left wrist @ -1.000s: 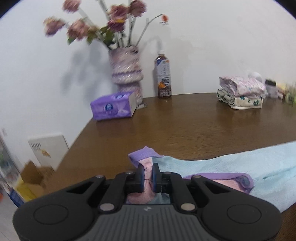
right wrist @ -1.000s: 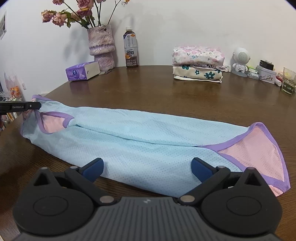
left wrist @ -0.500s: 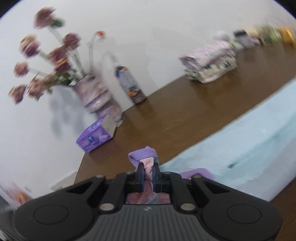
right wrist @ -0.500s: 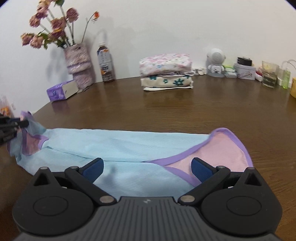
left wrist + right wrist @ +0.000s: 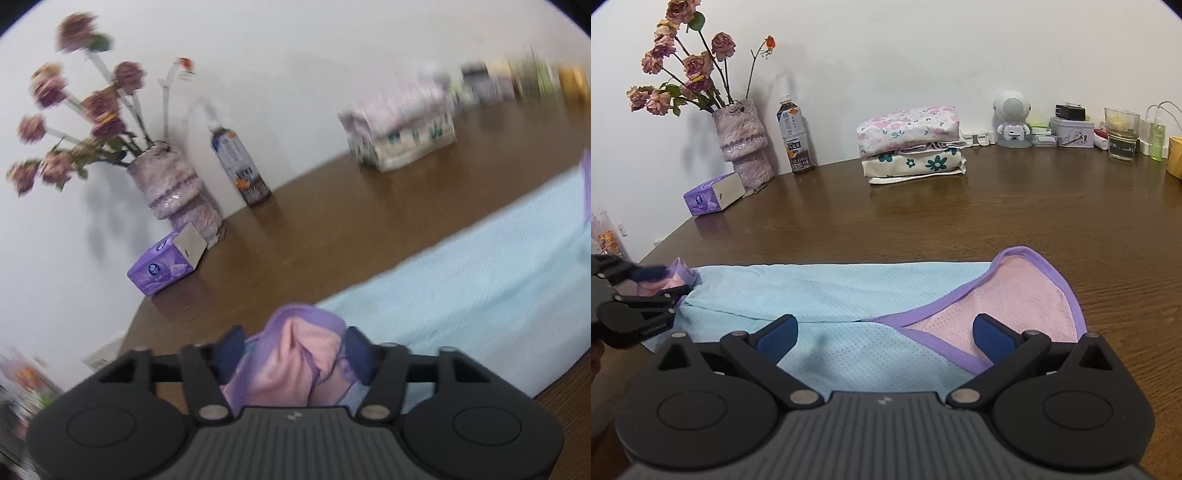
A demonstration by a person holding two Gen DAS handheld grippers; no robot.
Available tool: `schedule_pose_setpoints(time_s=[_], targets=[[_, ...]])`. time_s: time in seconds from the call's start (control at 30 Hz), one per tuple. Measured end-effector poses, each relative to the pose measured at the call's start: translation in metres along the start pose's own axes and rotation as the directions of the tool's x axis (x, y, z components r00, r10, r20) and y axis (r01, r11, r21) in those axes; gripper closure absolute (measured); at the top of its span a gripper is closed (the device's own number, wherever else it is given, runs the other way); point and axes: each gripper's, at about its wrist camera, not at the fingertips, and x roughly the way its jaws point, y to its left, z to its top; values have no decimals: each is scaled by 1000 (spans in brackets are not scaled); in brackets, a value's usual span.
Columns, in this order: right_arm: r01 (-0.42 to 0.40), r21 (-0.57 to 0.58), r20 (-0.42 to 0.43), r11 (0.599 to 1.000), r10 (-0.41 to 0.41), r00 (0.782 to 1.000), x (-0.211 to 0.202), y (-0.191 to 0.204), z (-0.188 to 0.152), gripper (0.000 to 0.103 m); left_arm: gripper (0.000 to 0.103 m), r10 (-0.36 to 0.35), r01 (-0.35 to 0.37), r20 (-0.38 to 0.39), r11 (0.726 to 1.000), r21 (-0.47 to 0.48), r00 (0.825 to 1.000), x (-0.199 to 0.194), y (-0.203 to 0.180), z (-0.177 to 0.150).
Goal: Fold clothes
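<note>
item: light-blue mesh garment with purple trim and pink lining [image 5: 827, 295], lying in a long band across the brown wooden table [image 5: 997, 206]. we judge it light, limp and prone to bunching; best taken at the trimmed ends. left gripper [image 5: 291, 349]: jaws opening, bunched end between them. right gripper [image 5: 884, 332]: jaws wide, holding nothing.

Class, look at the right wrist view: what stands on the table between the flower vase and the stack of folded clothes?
A drink bottle stands between the vase and the folded stack, shown in the right wrist view.
</note>
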Motion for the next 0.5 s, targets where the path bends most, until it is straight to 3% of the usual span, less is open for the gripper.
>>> schedule_pose_setpoints(time_s=[0.2,0.37,0.4,0.5], targets=[[33,-6,-17,999,-33,999,4,1,-2,0,33,-84,93,62,984,-151,995,-37,43,-10],[44,-24,-36,999,-45,998,9,8,-3,0,33,-143,149,50,973,-178,988,-46,67,-35],[38,-31,-37,999,-40,999,9,11,-3,0,34,-153,159,47,971,-181,987,-44,69,-39],[15,-62,-40,998,-18,999,12,26,-2,0,51,-210,219,64,957,-189,976,-36,71,-45]])
